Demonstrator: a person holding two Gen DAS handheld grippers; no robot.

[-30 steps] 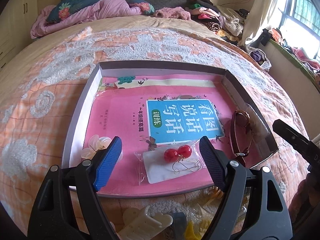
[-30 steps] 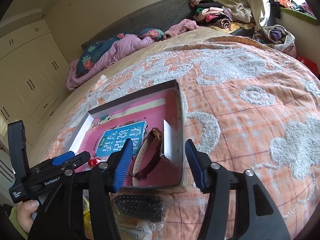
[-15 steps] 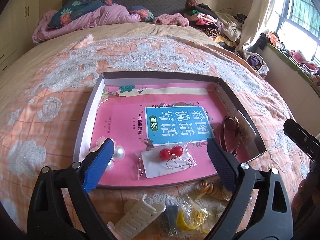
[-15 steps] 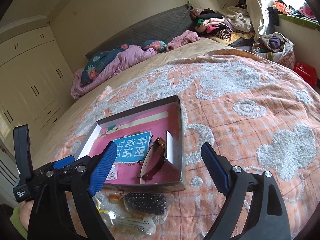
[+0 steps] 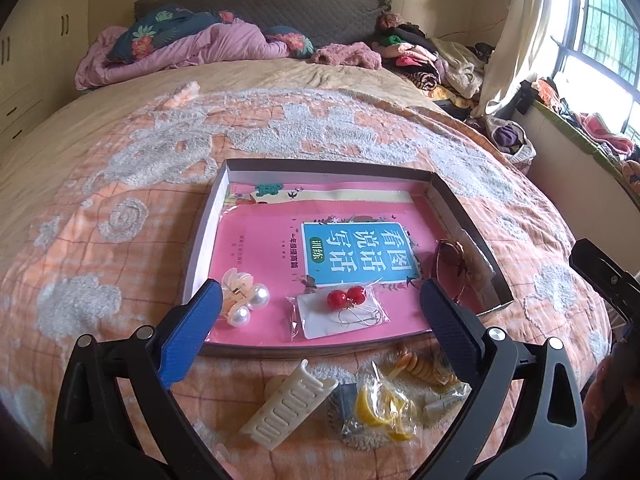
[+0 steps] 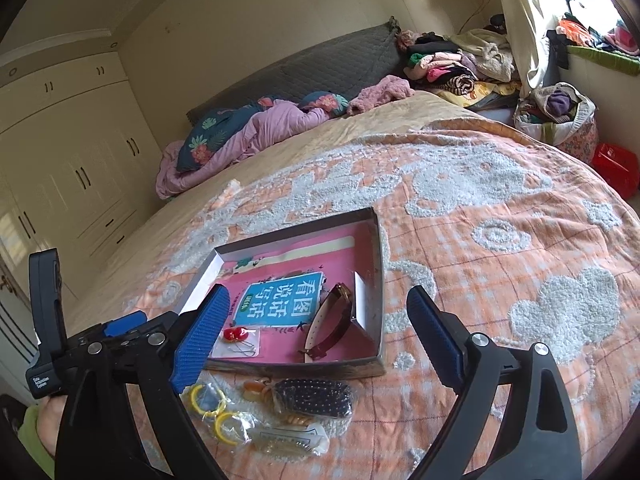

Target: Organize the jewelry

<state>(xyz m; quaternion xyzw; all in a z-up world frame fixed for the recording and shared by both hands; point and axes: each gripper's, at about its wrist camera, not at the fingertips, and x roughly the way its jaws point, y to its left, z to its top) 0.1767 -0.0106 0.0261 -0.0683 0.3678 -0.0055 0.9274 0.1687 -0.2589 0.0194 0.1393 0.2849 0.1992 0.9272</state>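
Red bead earrings (image 5: 346, 298), clear packet, pink-lined box (image 5: 208, 224)

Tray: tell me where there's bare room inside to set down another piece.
Inside the tray, the far half is bare, over the pink book. So is the strip between the pearl clip and the bagged red earrings. The right wall is crowded by the brown watch strap. The bedspread at the near rim is cluttered: white hair claw, yellow hoops.
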